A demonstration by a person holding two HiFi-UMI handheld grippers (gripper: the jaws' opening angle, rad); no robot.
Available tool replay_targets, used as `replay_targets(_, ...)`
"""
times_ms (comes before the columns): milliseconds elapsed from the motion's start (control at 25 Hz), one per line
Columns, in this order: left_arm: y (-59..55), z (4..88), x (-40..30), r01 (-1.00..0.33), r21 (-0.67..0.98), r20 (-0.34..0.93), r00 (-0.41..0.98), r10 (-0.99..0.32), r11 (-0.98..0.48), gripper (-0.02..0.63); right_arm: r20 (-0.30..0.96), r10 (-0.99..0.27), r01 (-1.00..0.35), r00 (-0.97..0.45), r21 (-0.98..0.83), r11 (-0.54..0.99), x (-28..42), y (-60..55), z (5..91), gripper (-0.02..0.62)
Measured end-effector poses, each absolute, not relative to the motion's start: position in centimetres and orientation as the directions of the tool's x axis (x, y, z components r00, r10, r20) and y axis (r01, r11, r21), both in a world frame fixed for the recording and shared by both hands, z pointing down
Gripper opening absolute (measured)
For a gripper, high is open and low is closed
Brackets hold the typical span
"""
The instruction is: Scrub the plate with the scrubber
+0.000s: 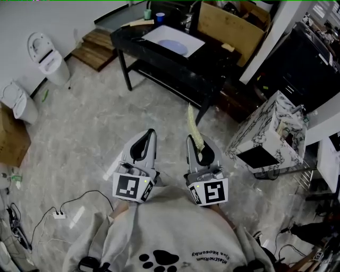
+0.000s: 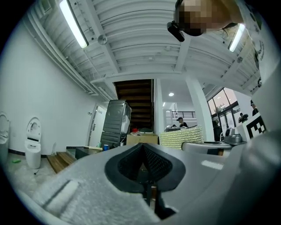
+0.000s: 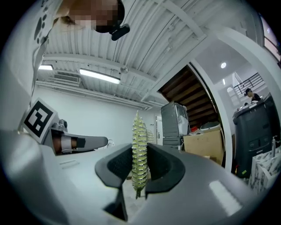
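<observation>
Both grippers are held close to my chest above the marble floor. My left gripper (image 1: 149,134) (image 2: 143,153) has its jaws shut with nothing between them. My right gripper (image 1: 194,142) (image 3: 139,172) is shut on a pale yellow ribbed scrubber (image 1: 194,129) (image 3: 139,147), which stands on edge and sticks out past the fingertips. The scrubber (image 2: 181,136) also shows side-on in the left gripper view. The bluish plate (image 1: 173,47) lies on a white sheet on the black table (image 1: 212,59), well ahead of both grippers.
A blue cup (image 1: 160,17) and a green cup (image 1: 147,13) stand at the table's back. A cardboard box (image 1: 231,24) sits behind it. Two white toilets (image 1: 49,57) stand at the left, a marble-patterned box (image 1: 270,133) at the right. A power strip with cables (image 1: 58,214) lies on the floor.
</observation>
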State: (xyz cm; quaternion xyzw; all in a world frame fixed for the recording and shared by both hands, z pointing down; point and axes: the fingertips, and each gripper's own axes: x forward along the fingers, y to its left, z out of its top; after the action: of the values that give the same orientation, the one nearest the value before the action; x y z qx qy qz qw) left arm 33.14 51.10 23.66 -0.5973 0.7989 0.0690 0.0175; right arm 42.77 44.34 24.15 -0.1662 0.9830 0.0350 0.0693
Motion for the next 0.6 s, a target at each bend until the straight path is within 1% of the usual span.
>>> replay_targets(320,49.3,24.6,31.6,-0.956,0.085,-0.097,-0.29,-0.952,0.282,0.0,-0.132,-0.331,-0.337,-0.934,0.027,0.941,41.3,41.9,25.2,0.074)
replay_targets(600,45.1,25.4,25.8,-0.956,0.096,-0.096,-0.286,-0.953,0.277,0.0,-0.117,-0.325,-0.331,-0.938,0.035,0.943,35.4,38.2,25.9,0.074)
